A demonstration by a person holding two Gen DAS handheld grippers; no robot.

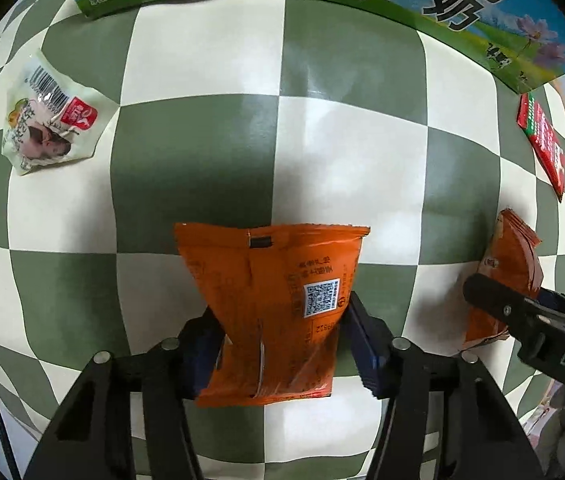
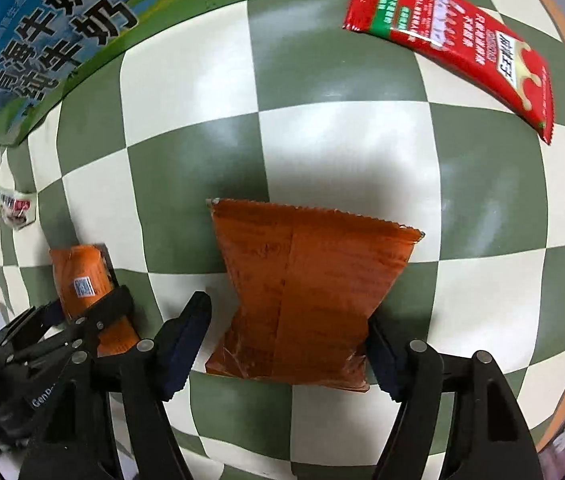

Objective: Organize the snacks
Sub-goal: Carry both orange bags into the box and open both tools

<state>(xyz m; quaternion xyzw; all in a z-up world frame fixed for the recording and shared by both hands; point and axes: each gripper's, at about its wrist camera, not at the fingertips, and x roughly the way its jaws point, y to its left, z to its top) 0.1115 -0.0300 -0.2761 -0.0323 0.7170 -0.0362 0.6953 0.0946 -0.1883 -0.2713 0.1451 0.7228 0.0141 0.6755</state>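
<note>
1. I hold two snack packets over the green-and-white checked tablecloth (image 1: 202,140), one per tool. My left gripper (image 1: 282,344) is clamped on the crinkled orange foil packet with a white QR label (image 1: 278,300), both blue pads pressing its waist.
2. In the right wrist view, my right gripper (image 2: 282,344) stands astride a darker orange-brown foil packet (image 2: 306,300). The pad on the picture's right touches it; the left pad stands clear, so I read the jaws as apart.
3. My judgement: the pick-up step is in hand. Next the right jaws need to close, then both packets go to the carton.
4. Readable print: the blue-and-green cardboard milk carton (image 2: 62,40) says 青海牛奶 and 纯牛奶. The gripper body reads "DAS".
5. A flat red sachet with white lettering (image 2: 454,48) and a small white pouch with a barcode (image 1: 46,120) lie apart, untouched; their text is too small to tell.
</note>
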